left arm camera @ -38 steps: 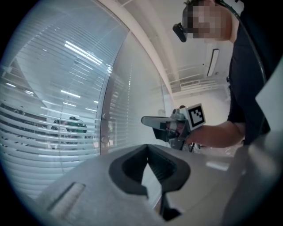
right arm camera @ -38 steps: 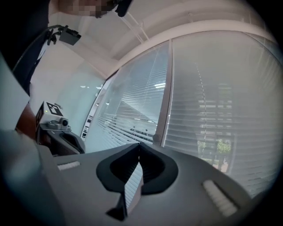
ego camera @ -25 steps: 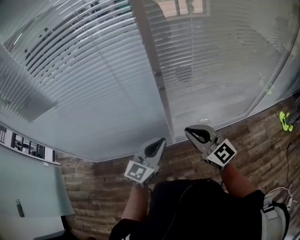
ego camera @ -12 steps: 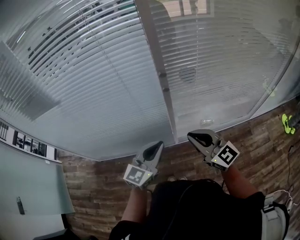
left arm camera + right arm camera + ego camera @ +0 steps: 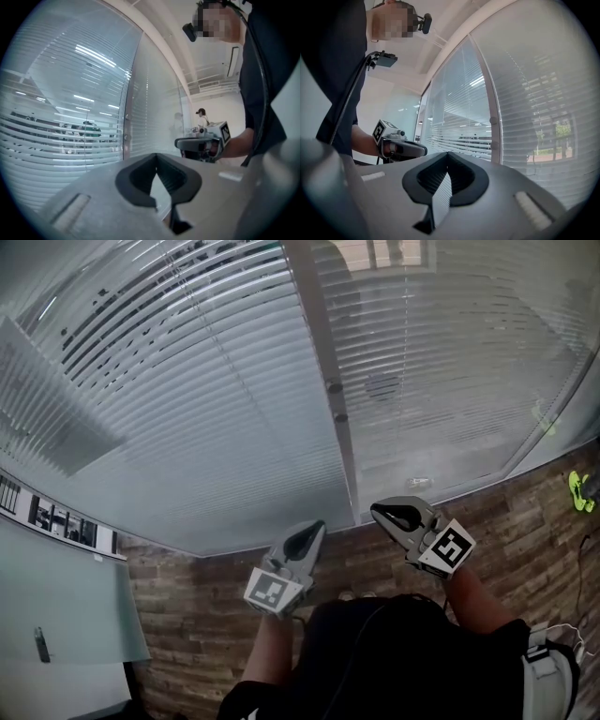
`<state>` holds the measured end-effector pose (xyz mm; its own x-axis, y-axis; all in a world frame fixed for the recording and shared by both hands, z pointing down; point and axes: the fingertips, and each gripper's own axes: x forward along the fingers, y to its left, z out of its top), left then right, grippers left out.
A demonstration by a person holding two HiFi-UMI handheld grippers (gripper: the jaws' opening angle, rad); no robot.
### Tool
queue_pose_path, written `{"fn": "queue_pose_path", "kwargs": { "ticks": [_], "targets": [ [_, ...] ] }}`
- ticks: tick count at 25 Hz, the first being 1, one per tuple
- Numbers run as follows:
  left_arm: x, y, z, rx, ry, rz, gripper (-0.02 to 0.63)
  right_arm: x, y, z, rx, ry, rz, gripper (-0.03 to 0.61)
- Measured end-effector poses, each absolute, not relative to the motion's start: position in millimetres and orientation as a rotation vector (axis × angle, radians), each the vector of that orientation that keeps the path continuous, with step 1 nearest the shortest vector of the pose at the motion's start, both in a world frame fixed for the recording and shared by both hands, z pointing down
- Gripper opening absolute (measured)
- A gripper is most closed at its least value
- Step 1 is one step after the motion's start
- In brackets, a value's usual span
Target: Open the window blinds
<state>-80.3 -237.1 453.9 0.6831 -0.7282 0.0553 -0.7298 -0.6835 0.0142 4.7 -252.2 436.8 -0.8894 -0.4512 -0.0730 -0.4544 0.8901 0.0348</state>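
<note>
Two grippers are hanging in front of the blinds (image 5: 206, 427), which are covering the window just ahead of them. The left gripper (image 5: 316, 528) is staying clenched on nothing and has slid a little left. The window post (image 5: 323, 362) is now showing further right. The right gripper (image 5: 379, 508) is staying clenched and empty too.

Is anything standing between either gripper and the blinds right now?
No loose object does. The left gripper and right gripper hang short of the blinds with open air ahead; reflections suggest glass over them, while two knobs on the post stand exposed.
</note>
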Motion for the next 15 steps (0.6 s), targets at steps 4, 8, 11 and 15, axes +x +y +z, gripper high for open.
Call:
{"fn": "queue_pose_path", "kwargs": {
  "ticks": [4, 8, 11, 15],
  "targets": [
    [-85.0, -235.2, 452.7, 2.841, -1.260, 0.086, 0.005, -1.6, -252.8, 436.1, -0.682, 3.000, 0.101, 0.006],
    [-87.2, -234.5, 452.0, 2.838, -1.268, 0.089, 0.005, -6.9, -251.5, 439.8, -0.665, 3.028, 0.104, 0.006],
    [-88.1, -234.0, 451.6, 2.840, -1.271, 0.094, 0.005, -7.0, -253.7, 439.0, -0.675, 3.017, 0.095, 0.006],
    [-87.9, -235.1, 450.0, 2.850, -1.270, 0.098, 0.005, -7.6, -253.5, 437.3, -0.677, 3.016, 0.084, 0.006]
  ]
}}
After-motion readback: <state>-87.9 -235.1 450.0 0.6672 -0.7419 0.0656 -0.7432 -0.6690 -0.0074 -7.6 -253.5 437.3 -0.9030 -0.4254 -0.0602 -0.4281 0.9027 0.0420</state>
